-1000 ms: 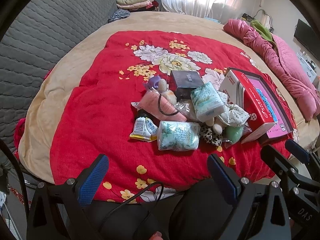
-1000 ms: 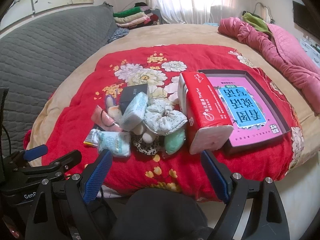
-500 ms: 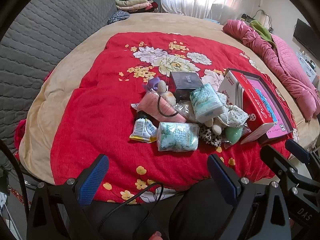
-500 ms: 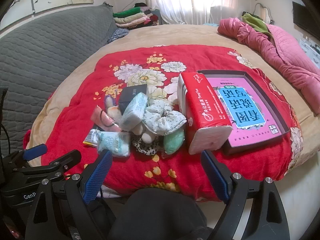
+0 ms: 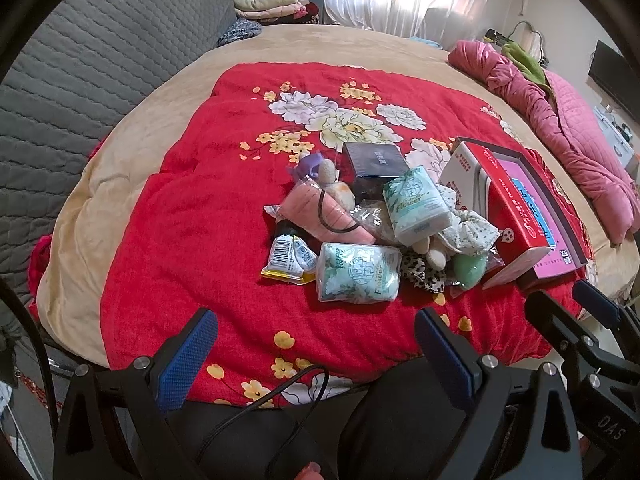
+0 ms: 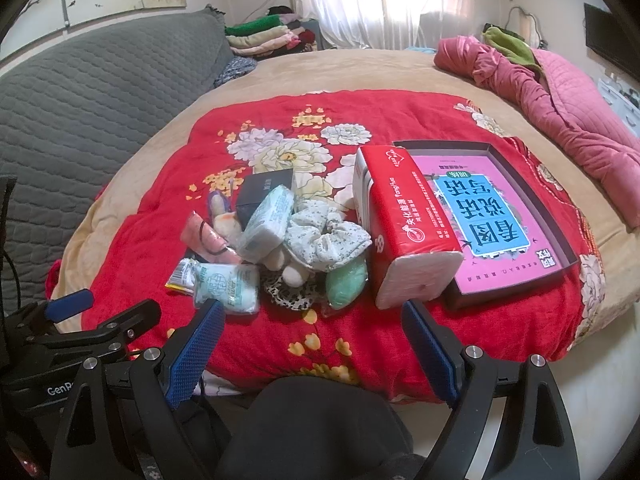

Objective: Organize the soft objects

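A pile of soft things lies on the red flowered blanket [image 5: 180,216]: two mint tissue packs [image 5: 358,272] [image 5: 416,204], a pink pouch [image 5: 326,216], a floral scrunchie [image 6: 326,242], a green sponge [image 6: 346,284], a small plush toy [image 5: 336,188], a leopard scrunchie [image 6: 288,294]. A red tissue pack [image 6: 404,224] leans on a dark open box [image 6: 556,232] with a pink book. My left gripper [image 5: 316,348] is open and empty, short of the pile. My right gripper [image 6: 314,340] is open and empty, at the blanket's near edge.
A dark small box [image 5: 376,164] sits behind the pile. A grey quilted headboard [image 6: 80,104] runs along the left. A pink quilt [image 6: 560,92] lies at the right. Folded clothes [image 6: 264,34] are stacked at the back. A black cable [image 5: 280,392] hangs below the left gripper.
Both views have shifted very slightly; the pile and both grippers stand as before, jaws still wide apart.
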